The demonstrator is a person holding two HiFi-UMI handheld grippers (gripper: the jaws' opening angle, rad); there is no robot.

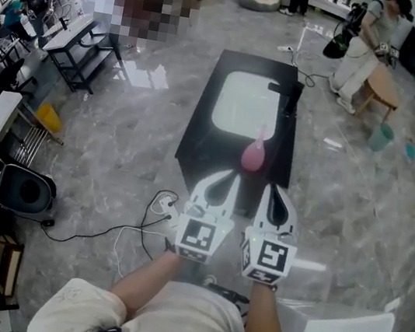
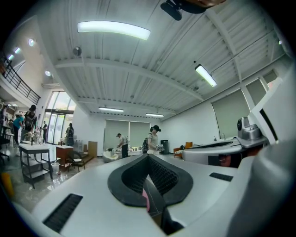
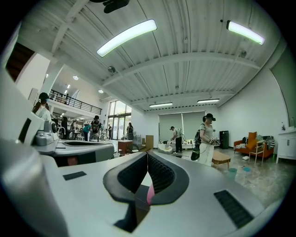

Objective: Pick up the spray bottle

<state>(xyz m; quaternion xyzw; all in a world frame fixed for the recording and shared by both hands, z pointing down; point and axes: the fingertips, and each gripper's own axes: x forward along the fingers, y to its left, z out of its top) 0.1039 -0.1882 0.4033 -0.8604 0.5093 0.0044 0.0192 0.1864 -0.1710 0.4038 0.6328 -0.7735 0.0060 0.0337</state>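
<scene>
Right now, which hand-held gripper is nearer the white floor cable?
Left. In the head view the left hand-held gripper sits just right of the white cable; the right hand-held gripper is farther right, past the left one.

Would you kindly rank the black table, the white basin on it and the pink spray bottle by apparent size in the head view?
Largest: black table
Next: white basin
Smallest: pink spray bottle
</scene>
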